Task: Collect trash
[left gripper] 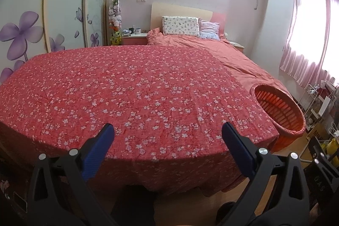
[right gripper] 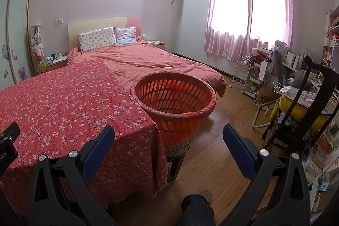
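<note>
An orange slatted plastic basket (right gripper: 173,99) stands on a small stool at the right corner of the table, lined with a thin bag; it also shows in the left wrist view (left gripper: 279,111). My left gripper (left gripper: 167,130) is open and empty above the near edge of the red floral tablecloth (left gripper: 127,94). My right gripper (right gripper: 168,132) is open and empty, just in front of the basket and above the table corner (right gripper: 135,126). No trash shows on the cloth in either view.
A bed (right gripper: 148,60) with a pink duvet and pillows lies behind the table. A dark wooden chair (right gripper: 305,103), a cluttered desk and a white wire cart (right gripper: 243,73) stand at the right. Wood floor (right gripper: 222,151) lies between. A wardrobe (left gripper: 63,3) stands left.
</note>
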A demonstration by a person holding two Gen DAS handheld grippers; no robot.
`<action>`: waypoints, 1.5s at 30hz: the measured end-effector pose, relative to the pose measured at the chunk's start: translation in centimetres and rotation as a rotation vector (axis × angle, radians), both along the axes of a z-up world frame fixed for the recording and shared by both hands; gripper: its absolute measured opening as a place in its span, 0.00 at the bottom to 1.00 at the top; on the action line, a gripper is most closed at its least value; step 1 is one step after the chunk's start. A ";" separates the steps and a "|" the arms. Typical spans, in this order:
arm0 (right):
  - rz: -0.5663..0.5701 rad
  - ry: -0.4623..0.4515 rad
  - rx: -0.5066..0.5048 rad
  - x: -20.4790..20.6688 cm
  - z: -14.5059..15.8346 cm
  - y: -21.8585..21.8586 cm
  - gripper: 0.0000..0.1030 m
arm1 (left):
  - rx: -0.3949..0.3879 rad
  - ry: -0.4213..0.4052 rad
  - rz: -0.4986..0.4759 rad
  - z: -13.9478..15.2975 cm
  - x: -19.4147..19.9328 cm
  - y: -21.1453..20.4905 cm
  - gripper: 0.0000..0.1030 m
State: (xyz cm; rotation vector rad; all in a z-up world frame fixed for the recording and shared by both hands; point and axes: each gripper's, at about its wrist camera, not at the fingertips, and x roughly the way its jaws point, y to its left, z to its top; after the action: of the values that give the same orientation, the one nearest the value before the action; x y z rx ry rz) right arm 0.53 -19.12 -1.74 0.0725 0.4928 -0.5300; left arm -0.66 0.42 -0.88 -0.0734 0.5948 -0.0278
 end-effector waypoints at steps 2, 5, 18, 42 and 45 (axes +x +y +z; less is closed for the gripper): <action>0.000 -0.001 -0.001 0.0 0.0 0.1 0.98 | -0.001 -0.009 -0.002 0.2 -0.2 0.0 0.96; 0.000 -0.004 -0.002 0.0 0.0 0.2 0.98 | -0.003 -0.021 -0.007 0.4 -0.4 -0.1 0.96; 0.001 -0.009 -0.002 -0.2 0.2 0.5 0.98 | 0.003 -0.042 -0.009 1.0 -0.8 0.1 0.96; 0.001 -0.011 0.000 -0.3 0.3 0.3 0.98 | 0.008 -0.045 -0.012 1.1 -0.9 0.0 0.96; 0.001 -0.011 0.000 -0.3 0.3 0.4 0.98 | 0.008 -0.044 -0.012 1.1 -0.9 0.0 0.96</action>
State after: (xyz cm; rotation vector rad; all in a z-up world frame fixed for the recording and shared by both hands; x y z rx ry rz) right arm 0.25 -18.67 -1.41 0.0748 0.4820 -0.5281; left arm -1.60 0.44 0.23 -0.0616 0.5511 -0.0388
